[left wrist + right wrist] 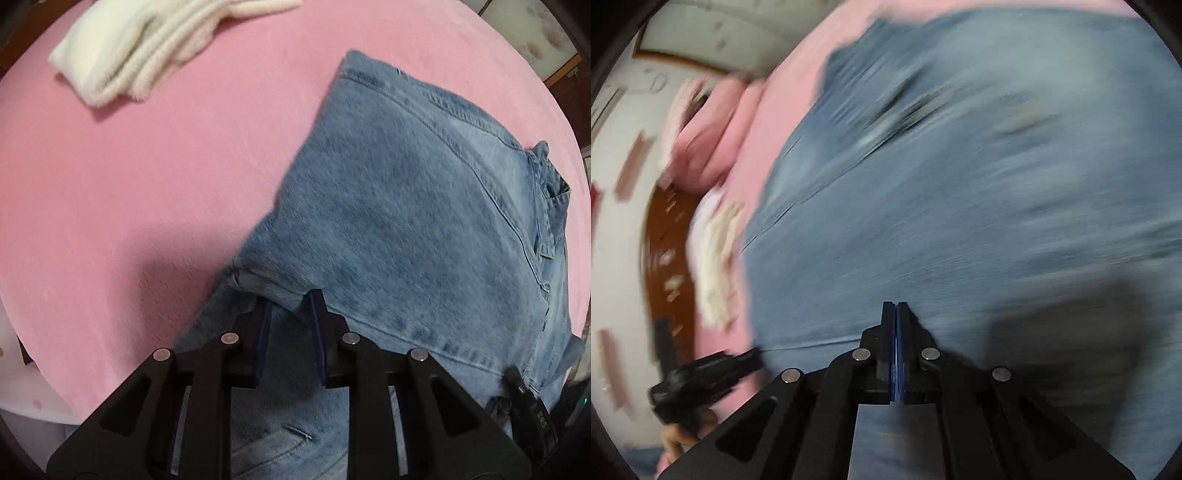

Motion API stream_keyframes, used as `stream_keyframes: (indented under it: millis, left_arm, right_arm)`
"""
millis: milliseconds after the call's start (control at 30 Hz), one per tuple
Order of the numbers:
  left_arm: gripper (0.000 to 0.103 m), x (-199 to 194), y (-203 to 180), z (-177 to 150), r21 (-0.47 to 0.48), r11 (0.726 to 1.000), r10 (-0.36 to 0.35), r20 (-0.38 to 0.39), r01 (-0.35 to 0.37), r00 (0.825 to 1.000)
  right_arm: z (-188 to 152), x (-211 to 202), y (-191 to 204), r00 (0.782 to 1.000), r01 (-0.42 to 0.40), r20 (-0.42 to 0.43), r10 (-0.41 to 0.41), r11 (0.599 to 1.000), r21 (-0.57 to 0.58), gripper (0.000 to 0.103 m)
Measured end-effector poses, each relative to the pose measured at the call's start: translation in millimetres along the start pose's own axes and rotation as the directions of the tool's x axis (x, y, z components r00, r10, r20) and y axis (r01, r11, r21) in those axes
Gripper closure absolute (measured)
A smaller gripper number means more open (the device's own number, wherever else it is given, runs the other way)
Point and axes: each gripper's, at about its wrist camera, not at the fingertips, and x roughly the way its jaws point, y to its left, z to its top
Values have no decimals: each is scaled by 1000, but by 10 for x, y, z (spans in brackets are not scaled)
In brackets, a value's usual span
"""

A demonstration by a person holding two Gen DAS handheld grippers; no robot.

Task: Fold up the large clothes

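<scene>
A pair of light blue jeans [417,206] lies on the pink bed sheet [129,192], one part folded over another. My left gripper [290,301] is open, its jaws apart over the folded edge of the denim near the hem. In the right wrist view the jeans [960,184] fill most of the frame, blurred by motion. My right gripper [896,308] has its jaws pressed together over the denim; no cloth shows between them. The left gripper [701,376] shows at the lower left of the right wrist view.
A folded white fluffy garment [147,48] lies at the far left of the bed. Pink pillows [713,140] and a wooden headboard [665,236] show at the left in the right wrist view. A cabinet door [546,33] stands beyond the bed.
</scene>
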Motion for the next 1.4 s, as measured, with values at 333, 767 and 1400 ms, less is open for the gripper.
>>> stream_keyframes:
  millis: [333, 767, 1400]
  left_arm:
    - [84, -440, -567, -50, 203, 978, 5, 178, -42, 984]
    - [84, -158, -304, 460, -1, 996, -87, -59, 87, 994]
    - [84, -109, -1074, 976, 150, 954, -261, 0, 258, 965]
  right_arm:
    - [166, -230, 706, 992, -65, 98, 81, 985, -158, 100]
    - [966, 851, 652, 971, -230, -82, 223, 969, -91, 103]
    - [591, 595, 1262, 874, -446, -290, 390, 881, -159, 101]
